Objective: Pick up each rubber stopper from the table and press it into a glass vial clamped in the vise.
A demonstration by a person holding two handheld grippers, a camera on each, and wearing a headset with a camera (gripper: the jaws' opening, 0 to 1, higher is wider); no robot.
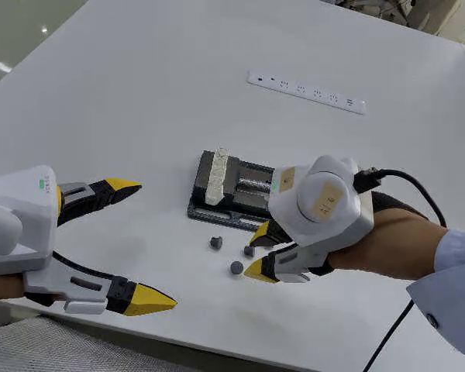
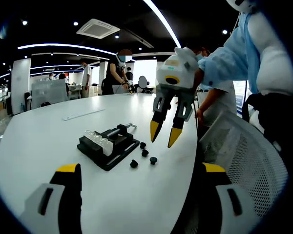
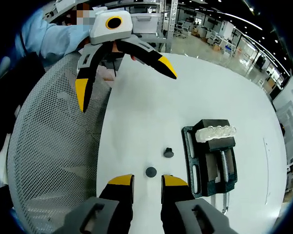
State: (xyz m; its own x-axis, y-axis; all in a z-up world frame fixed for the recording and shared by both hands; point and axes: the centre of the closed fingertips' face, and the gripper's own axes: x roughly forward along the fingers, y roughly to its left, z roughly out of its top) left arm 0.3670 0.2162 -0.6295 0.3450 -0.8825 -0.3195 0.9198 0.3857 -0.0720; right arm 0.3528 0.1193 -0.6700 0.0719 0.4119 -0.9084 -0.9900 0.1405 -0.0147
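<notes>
We angle the right gripper (image 1: 255, 253) down at the white table (image 1: 139, 93), jaws slightly apart, a small dark grey rubber stopper (image 3: 151, 171) just ahead between the tips. Beside it our left gripper (image 1: 153, 242) gapes wide. Ribbed clear glass vials (image 3: 216, 131) line the black metal vise (image 3: 194, 161).

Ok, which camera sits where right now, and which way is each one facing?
Head view: on the headset, looking down at the table, vise and rubber stoppers; both grippers and a blue sleeve show.
Left gripper view: on the left gripper, facing across the table toward the vise; own open jaws at bottom.
Right gripper view: on the right gripper, looking down at a rubber stopper just ahead of its open jaws.
Shared: all three show vise and rubber stoppers; each gripper view catches the other gripper.
</notes>
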